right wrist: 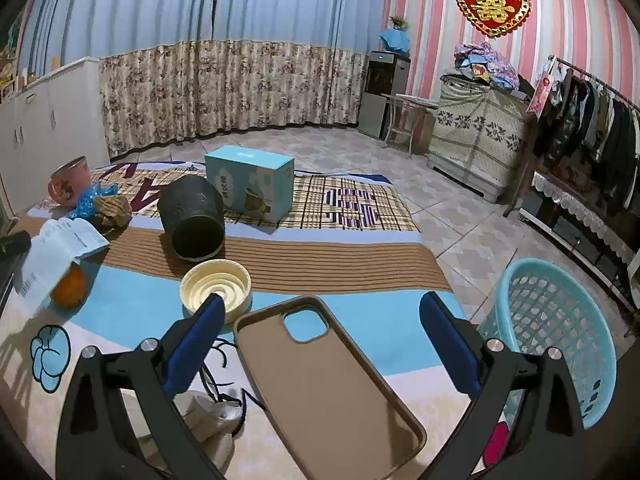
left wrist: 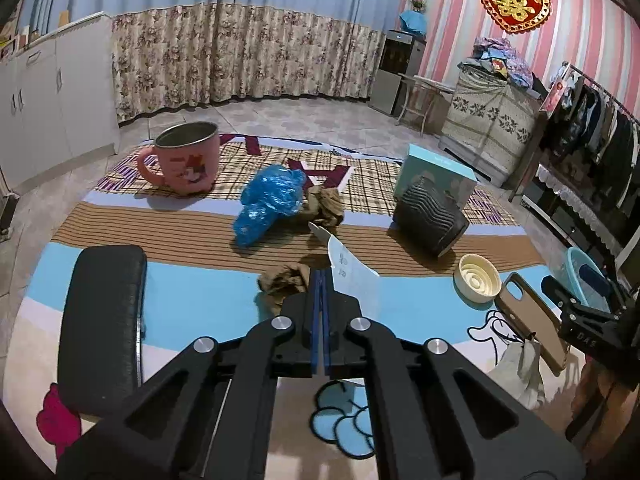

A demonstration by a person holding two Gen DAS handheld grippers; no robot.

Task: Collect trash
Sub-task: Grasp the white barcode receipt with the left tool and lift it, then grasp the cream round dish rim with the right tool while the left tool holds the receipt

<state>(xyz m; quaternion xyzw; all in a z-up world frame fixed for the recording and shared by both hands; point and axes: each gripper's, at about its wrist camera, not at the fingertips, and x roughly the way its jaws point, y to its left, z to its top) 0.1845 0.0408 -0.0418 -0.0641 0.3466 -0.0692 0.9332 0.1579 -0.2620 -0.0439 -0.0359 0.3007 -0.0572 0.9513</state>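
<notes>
white paper slip (left wrist: 352,276) (printed, creased) lifted above the blanket, pinched.

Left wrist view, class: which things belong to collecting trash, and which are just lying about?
Job:
- white paper in left gripper
- blue plastic wrapper
- brown crumpled wads
- blue basket

Lying about:
- pink mug
- teal box
- phone case

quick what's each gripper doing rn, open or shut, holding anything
left gripper: shut on the white paper slip.
right gripper: open, holding nothing, over the phone case.
</notes>
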